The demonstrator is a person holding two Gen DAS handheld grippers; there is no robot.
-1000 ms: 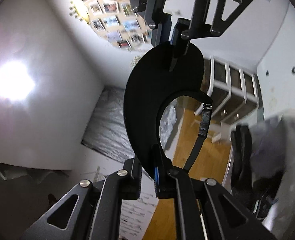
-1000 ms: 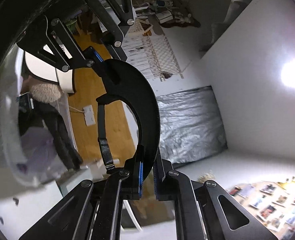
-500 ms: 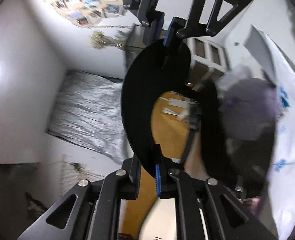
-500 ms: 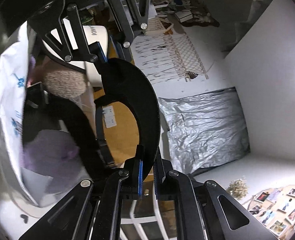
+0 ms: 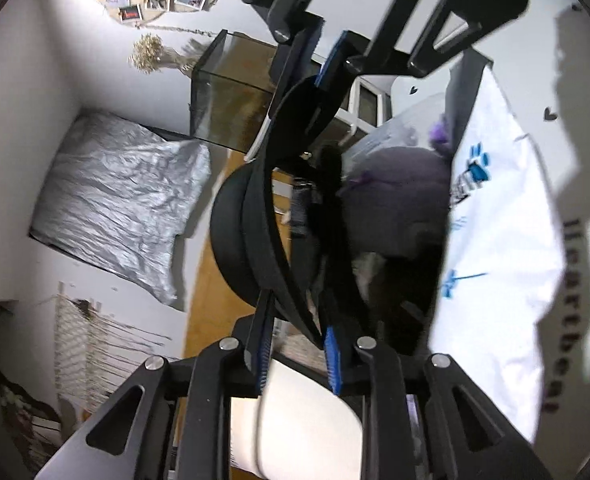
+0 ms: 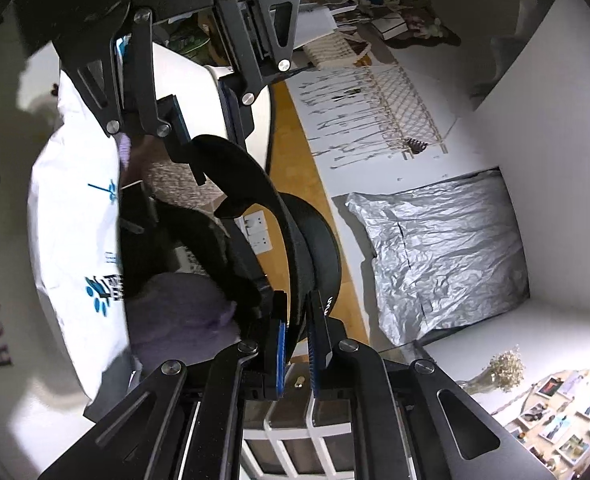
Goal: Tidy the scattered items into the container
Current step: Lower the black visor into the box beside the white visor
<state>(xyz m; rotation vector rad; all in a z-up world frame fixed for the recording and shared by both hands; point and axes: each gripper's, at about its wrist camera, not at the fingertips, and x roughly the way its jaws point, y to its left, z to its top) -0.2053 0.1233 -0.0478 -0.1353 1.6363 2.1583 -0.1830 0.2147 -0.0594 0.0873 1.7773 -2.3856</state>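
Observation:
A black cap (image 5: 235, 248) hangs between both grippers, edge-on, just beside a clear bin (image 5: 407, 120). The bin holds a purple soft hat (image 5: 395, 200), dark items and a white cloth with blue print (image 5: 495, 220). My left gripper (image 5: 295, 344) has its jaws opening; the cap's brim runs between the blue pads (image 5: 333, 356) with a gap on one side. My right gripper (image 6: 297, 344) is shut on the cap's (image 6: 319, 248) other end. In the right wrist view my left gripper (image 6: 207, 120) shows at the top, its fingers spread.
A crinkled silver sheet (image 5: 123, 200) lies on the wooden floor (image 5: 211, 300). A glass tank (image 5: 231, 92) and a white drawer unit (image 5: 367, 100) stand behind the bin. A white rounded object (image 5: 307, 420) sits close under the left gripper. White walls surround.
Both grippers have come down with the cap toward the bin, which now fills one side of each view. The left pads, earlier pressed on the brim, have spread apart.

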